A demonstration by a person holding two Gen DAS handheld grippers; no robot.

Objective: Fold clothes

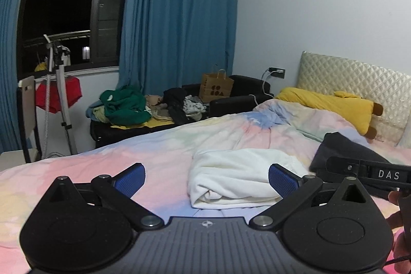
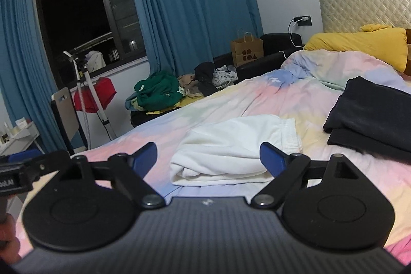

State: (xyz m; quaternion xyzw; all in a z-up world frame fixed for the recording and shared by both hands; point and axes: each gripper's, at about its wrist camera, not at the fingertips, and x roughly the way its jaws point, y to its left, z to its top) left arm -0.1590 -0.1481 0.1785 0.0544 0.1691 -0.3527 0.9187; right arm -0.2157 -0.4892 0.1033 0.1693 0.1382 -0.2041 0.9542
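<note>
A folded white garment [image 1: 239, 176] [image 2: 231, 150] lies on the pastel bedspread [image 1: 128, 158] [image 2: 295, 99] just ahead of both grippers. To its right rests a folded dark garment [image 1: 341, 153] [image 2: 372, 114]. My left gripper [image 1: 205, 179] is open above the bedspread, its blue pads [image 1: 129, 179] spread wide, the right pad overlapping the white garment's edge in view. My right gripper [image 2: 208, 158] is open too, its pads [image 2: 272, 158] on either side of the white garment and holding nothing. The right gripper's body [image 1: 372, 173] shows at the left wrist view's right edge.
A heap of unfolded clothes [image 1: 143, 107] [image 2: 179, 89] lies on a dark sofa beyond the bed, with a paper bag [image 1: 215, 89] [image 2: 246, 48]. A yellow plush pillow [image 1: 331, 104] [image 2: 359, 45] rests by the headboard. A garment steamer stand [image 1: 59, 84] and chair stand at the left.
</note>
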